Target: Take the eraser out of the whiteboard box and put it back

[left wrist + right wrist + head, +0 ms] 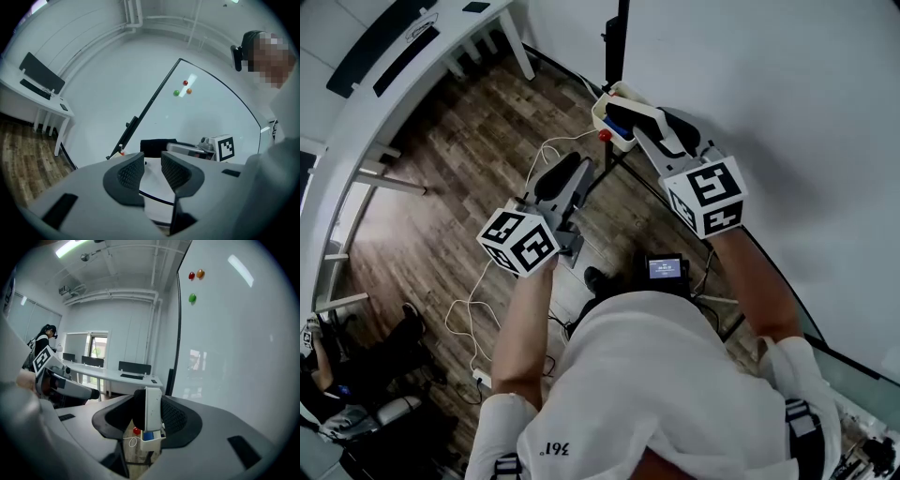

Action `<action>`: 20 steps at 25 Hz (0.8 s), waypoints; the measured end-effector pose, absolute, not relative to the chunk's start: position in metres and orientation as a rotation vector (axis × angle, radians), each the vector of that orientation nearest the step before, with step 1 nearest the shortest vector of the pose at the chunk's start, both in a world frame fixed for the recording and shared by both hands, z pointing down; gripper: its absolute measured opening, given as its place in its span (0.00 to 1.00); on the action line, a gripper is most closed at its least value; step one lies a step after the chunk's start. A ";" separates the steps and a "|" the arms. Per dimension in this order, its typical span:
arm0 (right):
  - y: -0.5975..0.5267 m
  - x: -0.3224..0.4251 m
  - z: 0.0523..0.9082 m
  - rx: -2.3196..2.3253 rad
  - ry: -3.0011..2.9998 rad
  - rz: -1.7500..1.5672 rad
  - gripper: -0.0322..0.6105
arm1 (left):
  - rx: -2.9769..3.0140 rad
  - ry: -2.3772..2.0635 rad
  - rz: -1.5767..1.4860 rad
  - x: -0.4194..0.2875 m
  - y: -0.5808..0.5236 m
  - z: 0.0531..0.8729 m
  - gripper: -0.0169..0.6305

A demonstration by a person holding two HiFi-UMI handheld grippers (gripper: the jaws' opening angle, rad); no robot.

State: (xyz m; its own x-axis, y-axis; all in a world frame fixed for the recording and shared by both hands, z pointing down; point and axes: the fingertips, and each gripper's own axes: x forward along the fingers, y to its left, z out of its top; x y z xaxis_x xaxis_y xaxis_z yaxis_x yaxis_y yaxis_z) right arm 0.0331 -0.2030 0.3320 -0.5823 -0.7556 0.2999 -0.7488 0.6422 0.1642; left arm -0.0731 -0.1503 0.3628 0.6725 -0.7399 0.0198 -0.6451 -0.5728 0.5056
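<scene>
My right gripper point(622, 114) is shut on the eraser point(153, 407), a white block with black felt on its left face, gripped upright between the dark pads. It hangs just above the small white whiteboard box point(153, 440), which holds a blue thing and has a red ball beside it. In the head view the box point(601, 122) sits at the whiteboard's point(787, 103) lower edge, under the right jaws. My left gripper point(560, 178) hovers lower left of the box, over the floor, its jaws a little apart with nothing between them.
Red, orange and green magnets point(192, 298) stick to the whiteboard. A white desk with a keyboard point(412, 42) stands at the far left. White cables point(483, 309) trail over the wooden floor. A small screen device point(665, 269) sits by the easel's legs. Another person point(337, 375) is at the lower left.
</scene>
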 end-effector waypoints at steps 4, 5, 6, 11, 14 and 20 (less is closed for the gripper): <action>-0.193 0.037 0.321 1.211 -2.562 -0.001 0.35 | 2.399 -1.072 -0.295 -0.074 -0.141 0.353 0.21; -0.191 0.038 0.319 1.213 -2.570 0.005 0.35 | 2.397 -1.071 -0.301 -0.073 -0.139 0.350 0.21; -0.188 0.039 0.318 1.214 -2.575 0.009 0.35 | 2.400 -1.066 -0.308 -0.072 -0.136 0.347 0.21; -0.179 0.044 0.311 1.222 -2.606 0.037 0.35 | 2.410 -1.052 -0.309 -0.068 -0.126 0.340 0.21; -0.172 0.047 0.303 1.234 -2.628 0.043 0.35 | 2.403 -1.053 -0.309 -0.070 -0.119 0.339 0.21; -0.160 0.055 0.299 1.257 -2.664 0.082 0.35 | 2.392 -1.071 -0.322 -0.078 -0.106 0.339 0.21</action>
State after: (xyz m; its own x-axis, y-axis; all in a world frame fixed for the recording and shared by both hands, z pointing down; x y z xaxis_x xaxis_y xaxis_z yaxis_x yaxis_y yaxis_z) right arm 0.0545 -0.1597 0.2989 -0.6204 -0.7588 0.1985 -0.7696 0.6377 0.0325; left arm -0.0782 -0.1064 0.3390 0.6633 -0.7483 -0.0122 -0.6313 -0.5682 0.5278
